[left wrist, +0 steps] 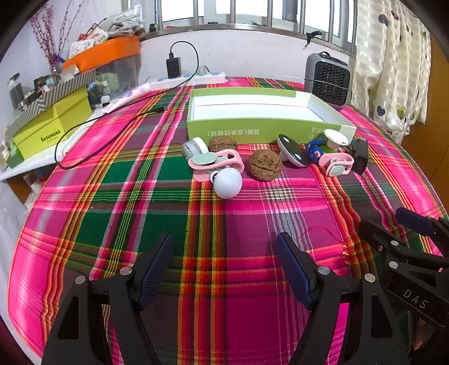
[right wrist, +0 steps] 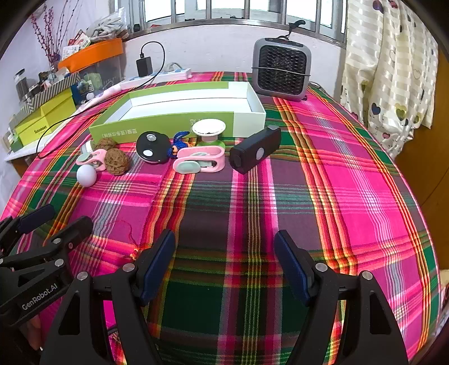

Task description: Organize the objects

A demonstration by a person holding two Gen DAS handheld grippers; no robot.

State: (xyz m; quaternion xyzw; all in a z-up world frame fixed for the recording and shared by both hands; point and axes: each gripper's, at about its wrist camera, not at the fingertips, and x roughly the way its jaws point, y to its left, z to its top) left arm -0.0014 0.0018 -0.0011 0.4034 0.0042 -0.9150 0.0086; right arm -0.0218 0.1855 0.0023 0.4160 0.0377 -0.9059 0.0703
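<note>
Two walnuts (left wrist: 264,167), two pink clips (left wrist: 215,164), one white ball (left wrist: 228,183) are laid before one green box (left wrist: 252,130) (plaid tablecloth (left wrist: 168,213), barred window (left wrist: 238,11)). Left gripper (left wrist: 224,269) and right gripper (right wrist: 224,269) are both held spread, empty.

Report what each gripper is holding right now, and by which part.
Nothing is held. The left gripper and the right gripper both hover over the plaid tablecloth with jaws open and empty, short of the walnuts and clips.

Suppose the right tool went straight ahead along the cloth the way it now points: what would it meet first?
Probably the black rectangular device, lying just right of the pink clip. The right tool is open over bare plaid cloth, with nothing nearer in its line. Depth is uncertain under the fisheye view.
</note>
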